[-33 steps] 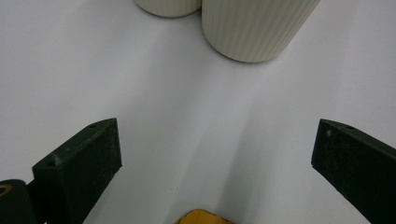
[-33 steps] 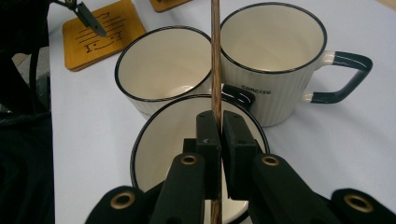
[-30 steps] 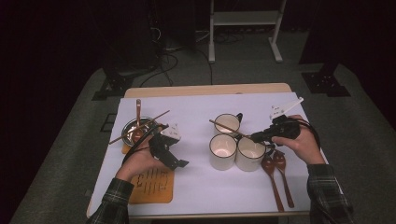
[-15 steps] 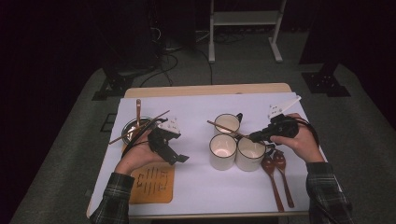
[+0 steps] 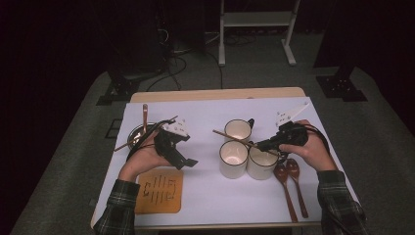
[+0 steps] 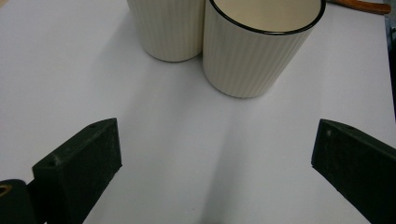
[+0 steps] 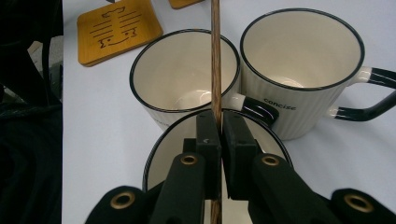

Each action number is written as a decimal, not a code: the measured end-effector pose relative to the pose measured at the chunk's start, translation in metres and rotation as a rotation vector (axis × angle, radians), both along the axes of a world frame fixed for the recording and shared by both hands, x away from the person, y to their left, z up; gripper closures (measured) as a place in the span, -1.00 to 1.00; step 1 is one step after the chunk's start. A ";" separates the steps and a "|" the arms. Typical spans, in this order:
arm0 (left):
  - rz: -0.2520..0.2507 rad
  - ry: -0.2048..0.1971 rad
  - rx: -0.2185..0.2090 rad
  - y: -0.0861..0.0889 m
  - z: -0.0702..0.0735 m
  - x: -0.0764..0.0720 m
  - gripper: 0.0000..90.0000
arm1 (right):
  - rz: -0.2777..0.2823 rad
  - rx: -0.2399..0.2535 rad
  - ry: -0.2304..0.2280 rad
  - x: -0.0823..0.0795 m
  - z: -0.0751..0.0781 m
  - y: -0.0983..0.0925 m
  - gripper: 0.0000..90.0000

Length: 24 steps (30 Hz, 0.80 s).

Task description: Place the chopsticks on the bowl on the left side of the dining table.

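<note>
Overhead, the right gripper (image 5: 262, 145) pinches a chopstick (image 5: 230, 136) above the three mugs (image 5: 233, 159); the left gripper (image 5: 183, 161) waits, parted and empty, left of them, while more sticks remain in the metal bowl (image 5: 134, 134) at far left. Left gripper view: jaws wide, two mugs (image 6: 261, 44) ahead. Right gripper view: chopstick (image 7: 215, 56) clenched upright over the nearest mug (image 7: 156, 149), not yet dropped in; one mug (image 7: 299, 60) reads "concise".

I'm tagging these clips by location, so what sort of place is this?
Probably a dark recording studio or lab, not a home: a small table under a white cover stands on grey carpet, cables trail across the floor, and black stand bases sit around it.
</note>
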State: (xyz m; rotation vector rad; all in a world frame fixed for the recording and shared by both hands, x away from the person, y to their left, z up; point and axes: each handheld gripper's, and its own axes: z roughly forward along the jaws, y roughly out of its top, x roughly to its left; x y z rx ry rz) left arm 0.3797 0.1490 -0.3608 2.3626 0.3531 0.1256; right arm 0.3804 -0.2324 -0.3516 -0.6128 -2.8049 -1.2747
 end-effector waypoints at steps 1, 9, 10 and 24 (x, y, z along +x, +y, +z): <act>-0.004 0.002 -0.003 0.000 0.000 0.000 -0.98 | 0.001 0.000 0.002 0.000 0.000 0.001 0.90; -0.022 -0.003 0.003 -0.003 0.002 0.001 -0.98 | 0.013 -0.003 0.009 -0.001 -0.001 0.004 0.90; -0.023 -0.002 0.001 -0.004 0.002 0.001 -0.98 | 0.014 -0.004 0.010 -0.001 -0.001 0.004 0.90; -0.038 -0.015 0.001 -0.008 0.011 0.001 -0.98 | 0.039 -0.011 0.016 -0.002 0.000 0.011 0.90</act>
